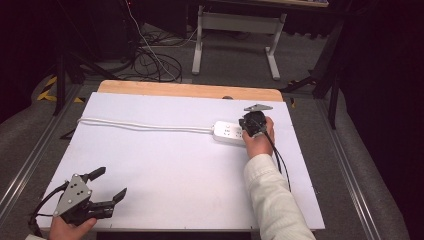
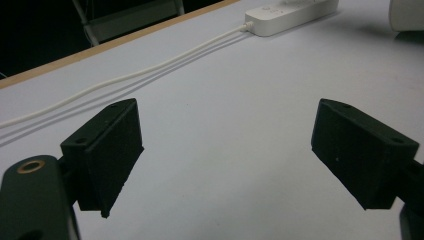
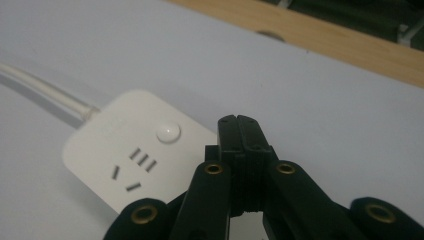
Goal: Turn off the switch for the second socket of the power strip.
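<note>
A white power strip [image 1: 227, 132] lies at the right back of the white tabletop [image 1: 175, 170], and its white cable [image 1: 145, 125] runs off to the left. My right gripper [image 1: 248, 131] is held over the strip's right end. In the right gripper view its jaws [image 3: 239, 122] are shut with nothing between them, the tips just right of the strip's [image 3: 125, 145] round button [image 3: 168, 132]; I cannot tell if they touch it. My left gripper [image 1: 112, 182] rests at the front left corner, open and empty [image 2: 225, 130], facing the strip [image 2: 295, 12] and cable [image 2: 125, 77].
A wooden strip [image 1: 190, 90] borders the table's far edge. Beyond it, on the floor, are tangled cables [image 1: 155, 62] and the white legs of another desk [image 1: 235, 30]. The right forearm in a pale sleeve [image 1: 272, 195] crosses the table's right front.
</note>
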The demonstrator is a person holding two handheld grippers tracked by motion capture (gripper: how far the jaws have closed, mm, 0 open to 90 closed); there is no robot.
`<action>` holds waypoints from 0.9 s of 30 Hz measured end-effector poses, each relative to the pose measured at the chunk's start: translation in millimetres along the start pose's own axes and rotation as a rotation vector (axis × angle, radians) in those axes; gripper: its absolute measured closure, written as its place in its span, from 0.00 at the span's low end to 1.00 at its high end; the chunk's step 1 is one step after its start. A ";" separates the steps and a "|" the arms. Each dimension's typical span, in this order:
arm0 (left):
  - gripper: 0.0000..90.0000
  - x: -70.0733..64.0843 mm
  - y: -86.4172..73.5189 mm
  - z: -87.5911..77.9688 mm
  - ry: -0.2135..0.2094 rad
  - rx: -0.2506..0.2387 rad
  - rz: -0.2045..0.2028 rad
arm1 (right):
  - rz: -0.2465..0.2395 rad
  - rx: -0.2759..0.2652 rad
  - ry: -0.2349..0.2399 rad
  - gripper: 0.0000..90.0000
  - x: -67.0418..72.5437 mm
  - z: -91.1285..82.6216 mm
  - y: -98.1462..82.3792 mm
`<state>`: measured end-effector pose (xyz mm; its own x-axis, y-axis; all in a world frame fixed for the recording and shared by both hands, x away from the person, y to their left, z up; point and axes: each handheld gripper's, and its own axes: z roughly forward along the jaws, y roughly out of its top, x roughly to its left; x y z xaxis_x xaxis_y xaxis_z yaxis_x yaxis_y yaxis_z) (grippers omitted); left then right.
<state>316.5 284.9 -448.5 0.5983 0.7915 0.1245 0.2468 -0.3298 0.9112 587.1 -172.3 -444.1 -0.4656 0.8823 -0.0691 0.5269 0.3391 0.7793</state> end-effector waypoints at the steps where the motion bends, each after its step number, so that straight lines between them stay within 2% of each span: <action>1: 0.15 0.9 -0.1 1.2 0.000 0.006 -0.003 | 0.014 -0.023 0.016 1.00 -0.6 -3.2 2.3; 3: 0.15 1.3 0.0 1.6 0.001 0.003 -0.001 | 0.021 -0.033 0.029 1.00 -0.7 -6.2 4.8; 10: 0.15 -0.6 0.2 0.3 0.002 0.003 -0.004 | -0.025 -0.080 0.055 1.00 4.3 -32.7 17.8; 13: 0.15 -0.8 0.2 0.1 0.003 0.003 -0.004 | -0.012 -0.087 0.067 1.00 2.9 -39.4 18.6; 16: 0.15 -0.1 0.1 0.7 0.002 0.003 -0.006 | -0.024 -0.101 0.075 1.00 3.9 -46.5 20.9; 27: 0.15 -0.1 0.2 0.3 0.004 0.002 -0.004 | -0.031 -0.119 0.102 0.98 6.7 -58.1 23.6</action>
<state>316.6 284.6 -448.4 0.5940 0.7951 0.1224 0.2507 -0.3275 0.9110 555.2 -177.3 -390.0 -0.5537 0.8320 -0.0356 0.4257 0.3195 0.8466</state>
